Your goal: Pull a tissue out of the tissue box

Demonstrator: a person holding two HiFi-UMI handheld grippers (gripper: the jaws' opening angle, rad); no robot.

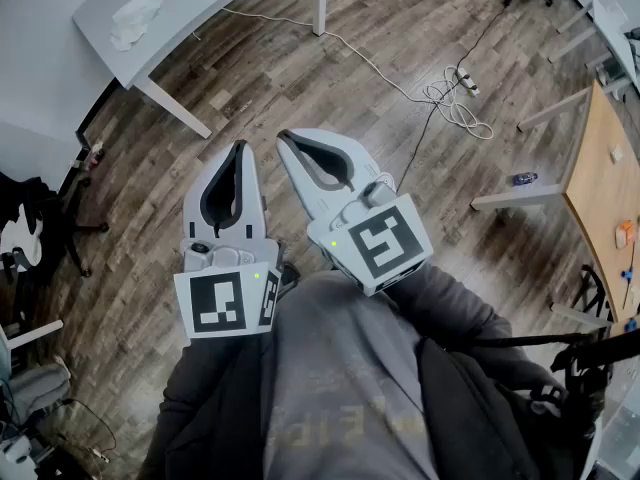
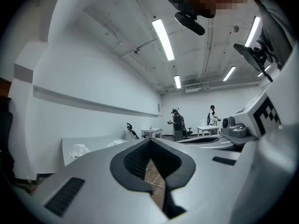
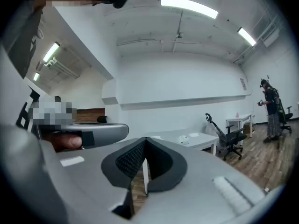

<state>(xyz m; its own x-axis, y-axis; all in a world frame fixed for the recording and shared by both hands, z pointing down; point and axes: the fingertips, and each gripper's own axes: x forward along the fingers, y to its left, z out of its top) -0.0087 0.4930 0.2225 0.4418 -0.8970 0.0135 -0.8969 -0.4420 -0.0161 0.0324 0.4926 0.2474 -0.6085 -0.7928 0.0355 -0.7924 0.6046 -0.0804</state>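
Tissue (image 1: 135, 18) lies on table (image 1: 185, 8), far from left gripper (image 1: 240, 148) and right gripper (image 1: 287, 138), fingers (image 1: 255, 190) closed.

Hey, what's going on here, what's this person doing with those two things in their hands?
A person stands over a wooden floor, holding the left gripper and right gripper close to their body. Both are shut with nothing between the jaws. A white table ahead carries a crumpled tissue. No tissue pull is under way, and neither gripper is near the table.
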